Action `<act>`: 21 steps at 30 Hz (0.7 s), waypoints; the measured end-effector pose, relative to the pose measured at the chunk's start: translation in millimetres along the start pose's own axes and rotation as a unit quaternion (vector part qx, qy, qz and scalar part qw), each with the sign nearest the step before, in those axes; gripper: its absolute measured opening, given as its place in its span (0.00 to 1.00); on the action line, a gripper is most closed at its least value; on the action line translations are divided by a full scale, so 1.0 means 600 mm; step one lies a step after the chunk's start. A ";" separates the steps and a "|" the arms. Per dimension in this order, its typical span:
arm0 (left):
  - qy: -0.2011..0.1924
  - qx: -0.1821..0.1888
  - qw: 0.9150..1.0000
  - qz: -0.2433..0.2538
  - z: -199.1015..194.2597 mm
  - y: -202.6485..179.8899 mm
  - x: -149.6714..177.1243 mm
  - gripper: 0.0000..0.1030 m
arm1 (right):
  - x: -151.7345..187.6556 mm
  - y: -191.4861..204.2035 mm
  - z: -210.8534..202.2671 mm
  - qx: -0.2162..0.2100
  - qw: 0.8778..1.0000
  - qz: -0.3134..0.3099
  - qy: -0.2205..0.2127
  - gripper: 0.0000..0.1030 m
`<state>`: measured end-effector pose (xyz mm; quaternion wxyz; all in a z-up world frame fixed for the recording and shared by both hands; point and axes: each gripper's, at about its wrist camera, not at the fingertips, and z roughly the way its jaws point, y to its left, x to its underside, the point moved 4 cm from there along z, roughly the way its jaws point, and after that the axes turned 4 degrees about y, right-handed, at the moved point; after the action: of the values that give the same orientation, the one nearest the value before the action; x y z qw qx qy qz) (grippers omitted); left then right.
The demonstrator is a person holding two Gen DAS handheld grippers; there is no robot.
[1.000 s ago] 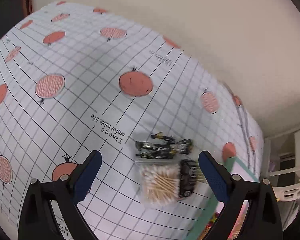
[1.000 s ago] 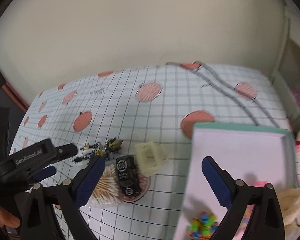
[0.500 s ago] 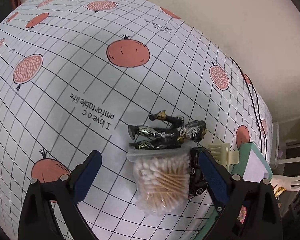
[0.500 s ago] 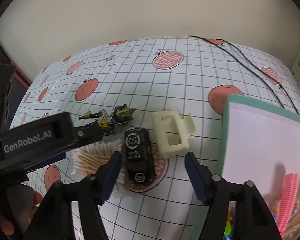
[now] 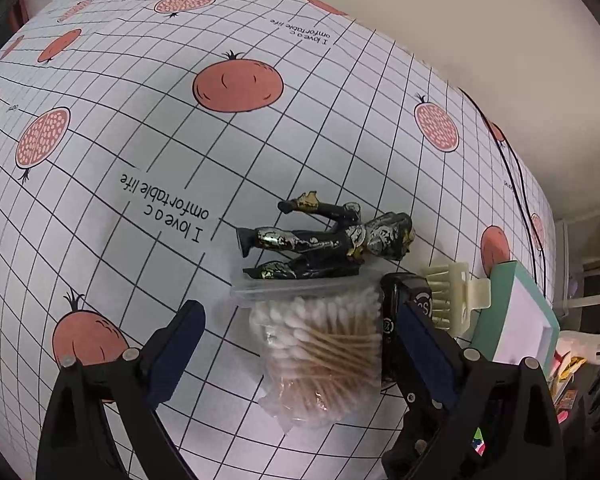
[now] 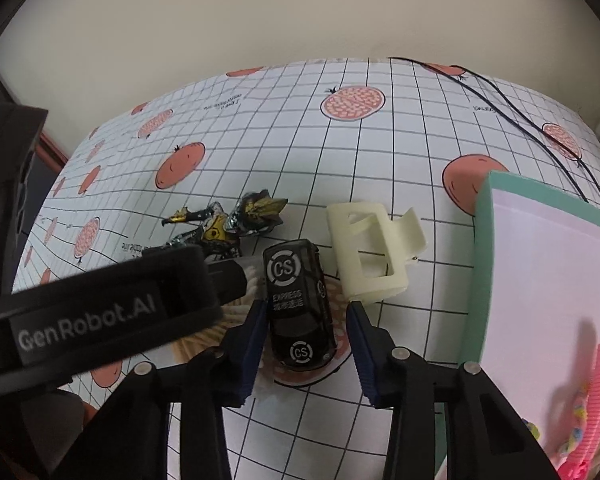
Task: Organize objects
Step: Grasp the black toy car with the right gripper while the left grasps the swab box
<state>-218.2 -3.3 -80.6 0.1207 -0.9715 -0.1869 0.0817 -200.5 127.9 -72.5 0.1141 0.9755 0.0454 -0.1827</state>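
A clear bag of cotton swabs [image 5: 324, 344] lies on the tablecloth between the fingers of my open left gripper [image 5: 300, 344]. A black and gold action figure [image 5: 332, 240] lies just beyond it. A black toy car [image 6: 298, 308] sits between the fingers of my right gripper [image 6: 306, 340], which is partly closed around it with small gaps showing on both sides. A cream hair claw clip [image 6: 374, 248] lies right of the car. In the right wrist view the left gripper's body covers most of the swab bag [image 6: 204, 336].
A teal-rimmed box [image 6: 484, 264] with a white inside stands at the right and holds pink and colourful items [image 6: 596, 392]. A black cable [image 6: 540, 128] runs over the far right of the fruit-print tablecloth [image 5: 140, 120]. A wall is behind.
Both grippers moved down and closer to the objects. The right gripper's fingers narrowed around the black toy car. The left gripper now straddles the swab bag.
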 end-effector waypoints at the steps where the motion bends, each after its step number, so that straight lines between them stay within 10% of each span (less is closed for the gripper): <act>1: 0.002 -0.001 1.000 0.000 0.002 0.000 0.001 0.94 | 0.001 0.000 0.001 -0.002 1.000 0.000 0.000 0.39; 12: 0.003 -0.018 1.000 0.014 0.002 -0.003 0.010 0.89 | -0.004 -0.005 -0.011 -0.010 1.000 0.007 -0.005 0.35; 21: -0.010 -0.028 0.999 0.031 -0.015 0.002 0.022 0.65 | -0.005 -0.012 -0.024 -0.013 1.000 0.008 -0.006 0.35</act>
<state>-204.0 -1.5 -73.9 0.0889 -0.9789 -0.1604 0.0901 -199.4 138.3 -59.6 0.1284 0.9732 0.0392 -0.1867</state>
